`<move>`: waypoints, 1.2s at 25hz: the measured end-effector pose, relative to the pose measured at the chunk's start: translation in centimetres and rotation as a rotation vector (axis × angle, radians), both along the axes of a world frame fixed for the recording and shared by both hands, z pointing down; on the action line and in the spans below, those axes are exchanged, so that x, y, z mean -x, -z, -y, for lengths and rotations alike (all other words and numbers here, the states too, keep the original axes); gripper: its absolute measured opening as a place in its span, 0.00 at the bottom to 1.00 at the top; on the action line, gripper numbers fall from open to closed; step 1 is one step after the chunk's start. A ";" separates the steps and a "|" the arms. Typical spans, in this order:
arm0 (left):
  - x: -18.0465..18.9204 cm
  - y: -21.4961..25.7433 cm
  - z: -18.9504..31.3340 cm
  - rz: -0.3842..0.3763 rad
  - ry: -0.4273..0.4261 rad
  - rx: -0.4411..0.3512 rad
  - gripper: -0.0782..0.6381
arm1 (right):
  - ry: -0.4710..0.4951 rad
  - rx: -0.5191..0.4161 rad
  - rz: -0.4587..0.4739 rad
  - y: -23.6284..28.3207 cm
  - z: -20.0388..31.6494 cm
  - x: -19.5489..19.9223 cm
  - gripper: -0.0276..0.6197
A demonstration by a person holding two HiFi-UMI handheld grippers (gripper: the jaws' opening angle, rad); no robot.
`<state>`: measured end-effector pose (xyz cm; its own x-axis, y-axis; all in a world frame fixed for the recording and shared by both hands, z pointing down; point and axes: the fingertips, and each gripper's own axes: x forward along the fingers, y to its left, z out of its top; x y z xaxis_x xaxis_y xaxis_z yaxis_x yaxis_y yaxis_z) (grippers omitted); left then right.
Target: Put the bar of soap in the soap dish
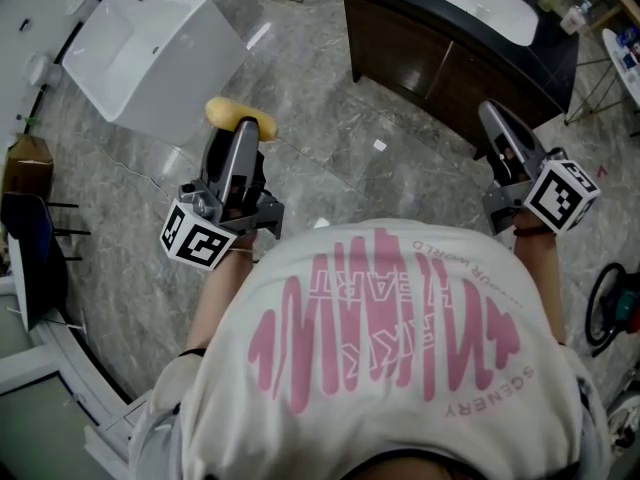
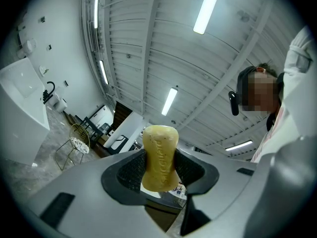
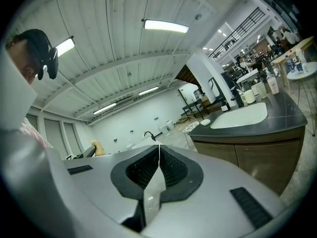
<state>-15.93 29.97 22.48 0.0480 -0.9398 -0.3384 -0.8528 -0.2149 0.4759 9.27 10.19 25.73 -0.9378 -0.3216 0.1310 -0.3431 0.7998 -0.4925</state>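
Now my left gripper (image 1: 243,136) pinches the yellow bar of soap (image 2: 159,155) by its middle, one end standing out past the pads. My right gripper (image 3: 158,157) is pressed together, empty. Between the white basin (image 1: 150,58) and the dark vanity (image 1: 440,68) lies open marble floor (image 1: 320,98) ahead of me.

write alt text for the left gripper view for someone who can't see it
A yellow bar of soap stands upright, clamped between the black pads of the left gripper, seen from below against a white ribbed ceiling with strip lights. A white basin and a wire chair sit at the left; the person holding the gripper is at the right edge.
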 end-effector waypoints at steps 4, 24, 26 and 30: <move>0.9 -0.6 -0.4 -0.019 0.016 0.014 0.37 | 0.021 0.006 -0.018 -0.5 -0.4 0.6 0.07; 2.4 -0.5 2.9 0.001 0.051 0.021 0.37 | 0.068 0.073 -0.007 -3.1 3.9 4.5 0.07; 2.7 -0.5 3.5 0.000 0.059 0.021 0.37 | 0.081 0.082 -0.006 -3.4 4.7 5.2 0.07; 3.5 -0.5 4.9 -0.002 0.077 0.033 0.37 | 0.104 0.084 -0.001 -3.3 6.3 6.4 0.07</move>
